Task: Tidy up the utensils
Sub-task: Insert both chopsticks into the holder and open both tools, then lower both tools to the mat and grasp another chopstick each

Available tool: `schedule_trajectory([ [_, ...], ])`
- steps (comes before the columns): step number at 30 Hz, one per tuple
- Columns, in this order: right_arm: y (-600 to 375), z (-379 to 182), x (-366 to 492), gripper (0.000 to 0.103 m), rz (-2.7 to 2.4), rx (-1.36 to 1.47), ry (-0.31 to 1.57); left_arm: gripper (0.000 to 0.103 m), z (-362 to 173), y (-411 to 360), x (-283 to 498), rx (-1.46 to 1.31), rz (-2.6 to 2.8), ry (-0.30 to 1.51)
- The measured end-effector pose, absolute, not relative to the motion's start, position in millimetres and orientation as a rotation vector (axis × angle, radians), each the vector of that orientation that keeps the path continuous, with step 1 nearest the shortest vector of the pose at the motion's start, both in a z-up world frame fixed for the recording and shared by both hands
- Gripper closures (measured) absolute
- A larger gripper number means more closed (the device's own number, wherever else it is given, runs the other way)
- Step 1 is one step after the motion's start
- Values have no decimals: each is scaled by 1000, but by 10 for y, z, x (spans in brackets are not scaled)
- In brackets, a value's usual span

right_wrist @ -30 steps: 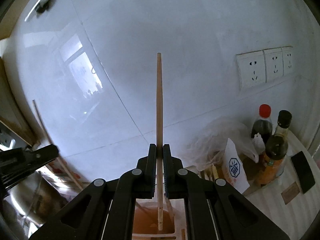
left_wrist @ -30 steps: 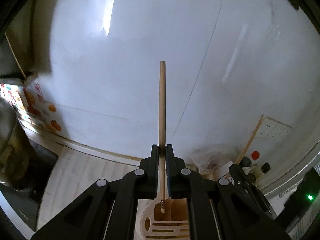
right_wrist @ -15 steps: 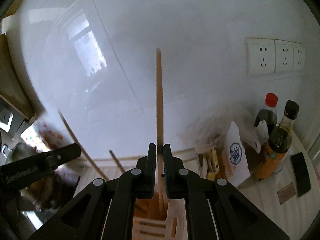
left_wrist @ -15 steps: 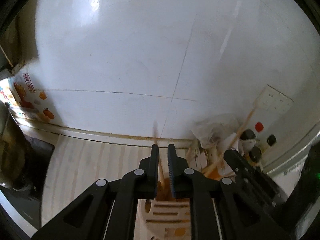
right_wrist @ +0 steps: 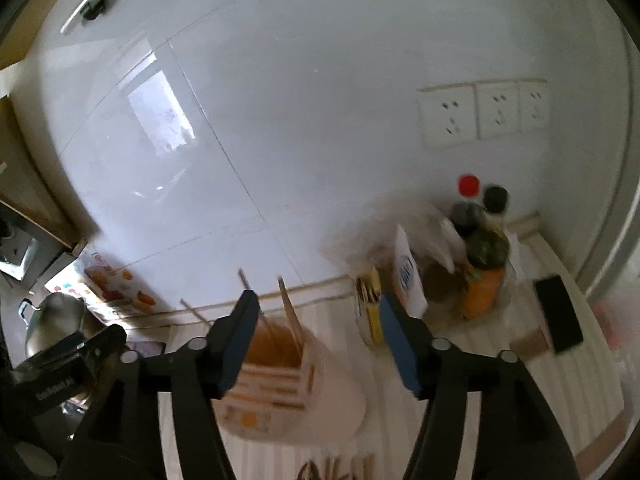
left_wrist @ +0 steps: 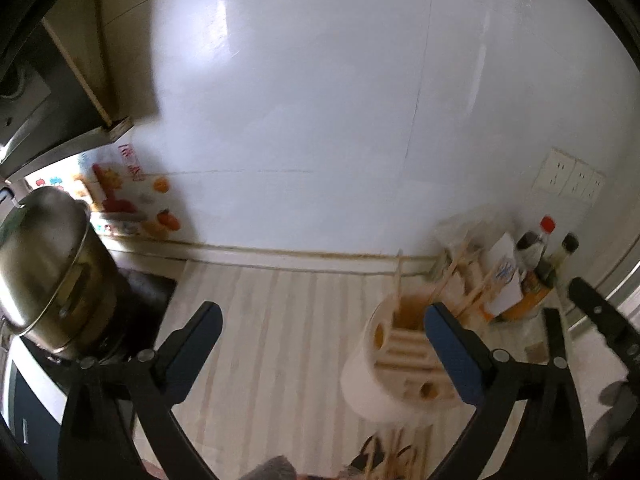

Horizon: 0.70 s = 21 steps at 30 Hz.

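Both the left gripper and the right gripper have their jaws spread wide and hold nothing. The white utensil holder stands on the striped counter, with wooden chopsticks upright inside it.

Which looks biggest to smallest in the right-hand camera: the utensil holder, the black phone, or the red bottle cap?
1. utensil holder, largest by far, though it sits closest to the camera, which inflates it.
2. black phone, clearly smaller.
3. red bottle cap, smallest; it stands farthest back by the wall, and blur softens its edge.
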State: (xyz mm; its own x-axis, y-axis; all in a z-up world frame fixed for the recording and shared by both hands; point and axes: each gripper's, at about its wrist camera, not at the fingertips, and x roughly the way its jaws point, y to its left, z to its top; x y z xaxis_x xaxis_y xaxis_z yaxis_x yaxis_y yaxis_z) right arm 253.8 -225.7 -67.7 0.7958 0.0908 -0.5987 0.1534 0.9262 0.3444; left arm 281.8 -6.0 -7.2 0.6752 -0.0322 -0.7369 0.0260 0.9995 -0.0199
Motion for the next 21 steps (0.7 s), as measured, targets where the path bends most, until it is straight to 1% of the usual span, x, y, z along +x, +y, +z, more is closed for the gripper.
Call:
schedule_trajectory([
  [1, -2268, -689, 2490, 25, -49, 391, 663, 0, -120, -42, 2773, -4, -30, 834],
  [2, -2272, -747, 2395, 20, -58, 394, 673, 0, -200, -18, 2725, 2, -25, 851],
  [4, -2268, -851, 2281, 17, -71, 398, 690, 0, -361, 9, 2636, 8, -17, 884],
  [8, -2222, -1192, 2104, 17, -104, 371, 773, 0, -748, -5, 2495, 42, 1, 952],
  [15, -2185, -1995, 1938, 18, -116, 384, 984, 0, -1730, -175, 2232, 115, -24, 1158],
  [16, -2194, -2127, 1911, 23, -118, 394, 1018, 0, -1850, -212, 2208, 125, -32, 1188],
  [17, -2196, -2251, 1884, 37, -119, 400, 1051, 0, -1988, -256, 2179, 134, -43, 1222],
  [18, -2196, -2378, 1862, 44, -124, 399, 1082, 1, -2096, -291, 2157, 139, -55, 1250],
  [19, -2210, -2508, 1842, 56, -132, 404, 1118, 3, -2198, -326, 2134, 137, -76, 1280],
  [20, -2228, -2621, 1810, 59, -135, 417, 1145, 7, -2305, -369, 2118, 129, -104, 1310],
  [21, -2241, -2700, 1789, 61, -139, 422, 1162, 19, -2418, -421, 2099, 119, -137, 1344],
])
